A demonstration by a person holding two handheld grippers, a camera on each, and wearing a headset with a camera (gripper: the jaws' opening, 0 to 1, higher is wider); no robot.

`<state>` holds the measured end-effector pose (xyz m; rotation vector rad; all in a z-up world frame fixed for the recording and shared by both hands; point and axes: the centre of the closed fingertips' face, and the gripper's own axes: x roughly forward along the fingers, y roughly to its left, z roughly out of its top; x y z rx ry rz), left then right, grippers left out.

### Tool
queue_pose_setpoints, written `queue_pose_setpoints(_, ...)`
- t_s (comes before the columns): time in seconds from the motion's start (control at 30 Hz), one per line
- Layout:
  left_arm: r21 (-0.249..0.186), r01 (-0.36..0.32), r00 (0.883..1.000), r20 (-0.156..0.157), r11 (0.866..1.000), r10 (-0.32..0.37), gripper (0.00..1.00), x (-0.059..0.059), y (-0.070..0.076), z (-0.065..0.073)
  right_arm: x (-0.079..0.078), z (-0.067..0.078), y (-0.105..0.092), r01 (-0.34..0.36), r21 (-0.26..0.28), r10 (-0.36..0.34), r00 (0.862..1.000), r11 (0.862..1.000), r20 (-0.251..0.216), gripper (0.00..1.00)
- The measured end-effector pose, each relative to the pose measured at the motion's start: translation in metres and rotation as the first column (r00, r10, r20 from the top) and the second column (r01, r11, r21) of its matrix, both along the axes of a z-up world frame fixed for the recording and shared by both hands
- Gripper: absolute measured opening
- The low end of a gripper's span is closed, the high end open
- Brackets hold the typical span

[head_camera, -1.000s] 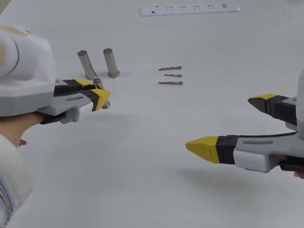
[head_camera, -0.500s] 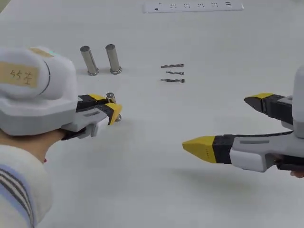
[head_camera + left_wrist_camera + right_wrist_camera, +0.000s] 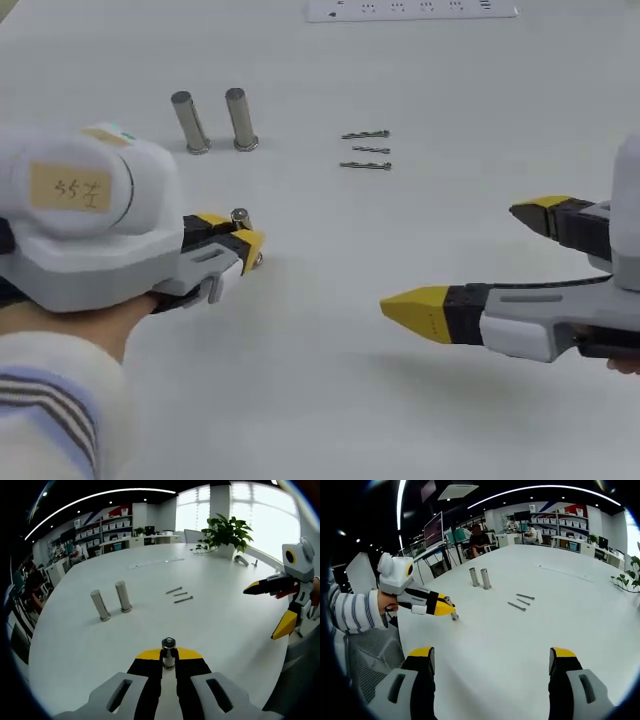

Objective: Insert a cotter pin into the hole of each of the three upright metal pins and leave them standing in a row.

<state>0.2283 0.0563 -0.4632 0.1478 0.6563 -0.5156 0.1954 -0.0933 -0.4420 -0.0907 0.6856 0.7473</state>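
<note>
The yellow-tipped left gripper [image 3: 245,240] is clenched on a short silver cylindrical metal pin [image 3: 168,649], held upright low over the white tabletop [image 3: 330,380]. Farther from the person, a second upright pin [image 3: 188,122] and a third upright pin [image 3: 240,118] stand side by side. To their right lie three thin metal cotter pins [image 3: 370,150], well apart from the right gripper [image 3: 455,258], whose jaws are spread wide, grasping nothing.

Handwritten, illegible marks on a tan sticker [image 3: 68,187] atop the left hand-held gripper [image 3: 242,230]
</note>
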Motion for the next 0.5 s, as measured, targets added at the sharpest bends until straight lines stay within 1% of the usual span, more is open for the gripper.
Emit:
queue_pose_setpoints(0.03,0.01,0.006,1.0,0.009,1.0,-0.006,0.05,0.0002,-0.0002,0.0002,0.0,0.0004,0.0004,-0.001,0.0,0.001,1.0,1.0,0.002,0.94)
queue_pose_setpoints(0.07,0.011,0.006,1.0,0.009,1.0,-0.006,0.05,0.0001,-0.0004,0.0002,0.0003,0.0003,0.0003,-0.002,0.0,0.002,1.0,1.0,0.002,0.94)
queue_pose_setpoints(0.13,0.006,0.001,1.0,0.011,1.0,-0.001,0.05,0.0,-0.0008,0.0003,0.0007,0.0001,0.0003,-0.002,0.0,0.002,1.0,1.0,0.001,0.94)
queue_pose_setpoints(0.2,-0.006,-0.019,1.0,0.01,1.0,0.019,0.05,0.0001,-0.0005,0.0001,0.0008,0.0001,0.0006,-0.003,0.001,0.003,1.0,1.0,0.001,0.94)
queue_pose_setpoints(0.27,-0.002,-0.028,0.999,0.022,1.0,0.028,0.05,-0.0007,-0.0006,0.0002,0.0003,0.0003,0.0015,-0.005,0.001,0.005,1.0,1.0,0.0,0.94)
queue_pose_setpoints(0.33,-0.003,-0.037,0.999,0.025,0.999,0.037,0.05,-0.001,-0.0011,0.0002,-0.0002,0.0011,0.0025,-0.008,0.001,0.008,1.0,1.0,0.001,0.94)
queue_pose_setpoints(0.47,0.017,-0.034,0.999,0.034,0.999,0.034,0.05,-0.0014,-0.0006,-0.0002,-0.0013,0.0016,0.0032,-0.016,0.0,0.016,1.0,1.0,-0.004,0.93)
queue_pose_setpoints(0.5,0.043,-0.008,0.999,0.034,0.999,0.006,0.06,-0.0026,-0.0006,-0.0022,-0.0014,0.0016,0.003,-0.016,-0.001,0.016,1.0,1.0,-0.006,0.93)
